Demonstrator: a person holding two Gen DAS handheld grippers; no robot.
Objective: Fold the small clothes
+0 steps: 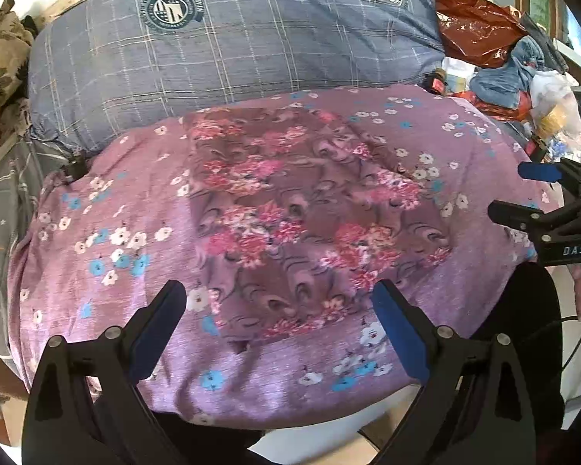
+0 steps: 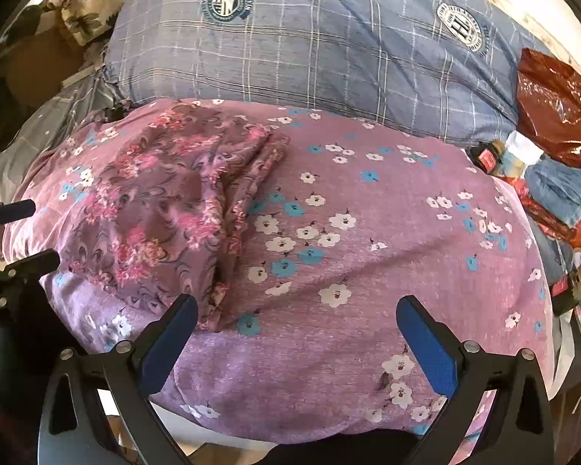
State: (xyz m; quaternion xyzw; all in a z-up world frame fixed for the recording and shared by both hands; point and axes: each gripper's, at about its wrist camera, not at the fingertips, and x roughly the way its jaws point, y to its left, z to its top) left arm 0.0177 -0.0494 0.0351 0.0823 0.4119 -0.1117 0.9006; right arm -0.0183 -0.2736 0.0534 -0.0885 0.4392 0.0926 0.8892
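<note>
- Over at nine o'clock in the left wrist view, a camouflage-print bundle (image 1: 2, 58) sits jammed against the edge, just beside the blue checked pillow (image 1: 232, 54)
- Left hand-held gripper (image 1: 279, 323) hovers at six o'clock with its blue-padded fingers spread wide apart, nothing between them
- There's the task piece: the folded floral garment (image 1: 302, 224) lies flat, dead centre of the left wrist view, on the purple flowered bedsheet (image 1: 116, 232)
- Its near edge lies between the left fingertips as the camera sees it; touching or not, cannot tell
- From the right wrist view the same garment sits at nine to ten o'clock, its stacked folded edges facing the middle of the sheet
- Blue checked pillow runs across twelve o'clock, touching the far edge of the bedsheet
- Right hand-held gripper (image 2: 296, 325) at six o'clock, fingers also wide apart, empty, above bare bedsheet just right of the garment's near corner
- At two to three o'clock, a shiny red-brown plastic bag (image 2: 557, 108) tops a heap of blue denim clothes (image 2: 561, 186), beside the pillow
</note>
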